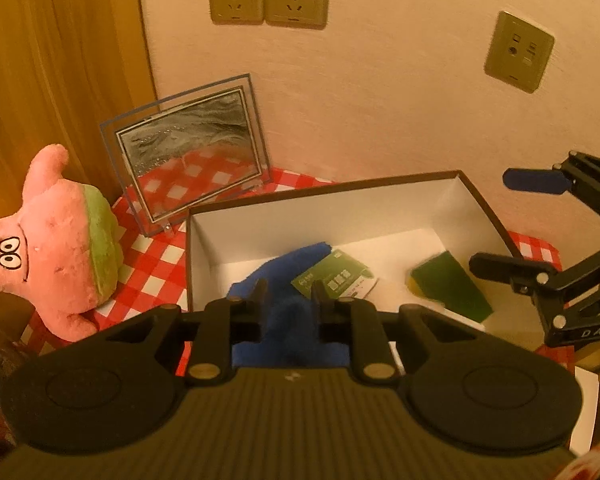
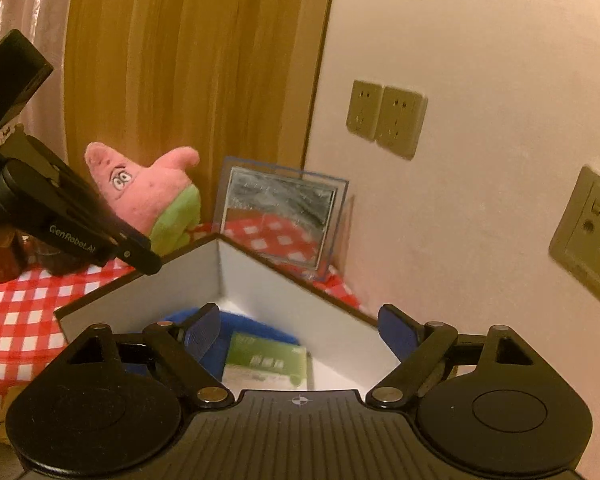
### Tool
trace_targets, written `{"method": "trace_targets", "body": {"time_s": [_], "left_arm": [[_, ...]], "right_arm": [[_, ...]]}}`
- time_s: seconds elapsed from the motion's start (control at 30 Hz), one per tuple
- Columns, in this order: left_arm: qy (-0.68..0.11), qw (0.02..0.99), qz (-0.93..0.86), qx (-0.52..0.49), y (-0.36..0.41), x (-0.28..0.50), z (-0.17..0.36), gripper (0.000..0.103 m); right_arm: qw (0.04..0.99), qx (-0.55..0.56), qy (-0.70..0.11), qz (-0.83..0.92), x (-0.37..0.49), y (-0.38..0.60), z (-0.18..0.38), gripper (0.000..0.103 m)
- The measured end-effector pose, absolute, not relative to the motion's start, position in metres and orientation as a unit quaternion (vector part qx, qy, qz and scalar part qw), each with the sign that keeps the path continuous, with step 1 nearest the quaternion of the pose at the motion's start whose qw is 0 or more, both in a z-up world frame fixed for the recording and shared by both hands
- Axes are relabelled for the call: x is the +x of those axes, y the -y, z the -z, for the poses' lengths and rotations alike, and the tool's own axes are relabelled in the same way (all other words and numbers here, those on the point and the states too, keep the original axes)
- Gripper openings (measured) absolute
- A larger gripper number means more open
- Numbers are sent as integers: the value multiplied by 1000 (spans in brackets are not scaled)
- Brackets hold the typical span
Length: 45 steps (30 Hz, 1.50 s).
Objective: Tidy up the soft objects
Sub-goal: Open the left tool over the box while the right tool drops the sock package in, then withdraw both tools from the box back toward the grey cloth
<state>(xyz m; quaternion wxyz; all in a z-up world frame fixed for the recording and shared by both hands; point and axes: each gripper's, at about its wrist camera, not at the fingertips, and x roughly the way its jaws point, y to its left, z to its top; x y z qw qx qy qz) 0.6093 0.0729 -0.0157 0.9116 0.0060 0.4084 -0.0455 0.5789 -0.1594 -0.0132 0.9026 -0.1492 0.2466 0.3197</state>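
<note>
One open white box (image 1: pixel 236 216) sits on the checked cloth (image 1: pixel 148 276), holding one blue cloth (image 1: pixel 288 280), one green packet (image 1: pixel 332 276) and one green sponge (image 1: pixel 452 284). One pink plush star (image 1: pixel 60 248) stands outside. The left gripper (image 1: pixel 288 292) pinches the blue cloth; the right gripper (image 2: pixel 300 332) gapes wide, empty.

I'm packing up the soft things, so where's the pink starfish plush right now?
The pink plush is outside the box, on the checked cloth at the left of the left wrist view, next to the glass frame.
</note>
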Motion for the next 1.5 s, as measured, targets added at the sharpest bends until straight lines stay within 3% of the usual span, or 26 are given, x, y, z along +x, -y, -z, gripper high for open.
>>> {"method": "trace_targets", "body": {"time_s": [0.6,1.03,1.5], "left_arm": [[-404,911,81,-4,-54,555,11,26],[-400,914,70,-24,-77,436,3,28],[-432,898,12,-82,-107,316,42,29]], "right_arm": [[913,-101,-254,-301,512,187,12,86],[920,-45,-259,-290,397,200,-4,86],[901,-13,-332,-279,290,175,35,85]]}}
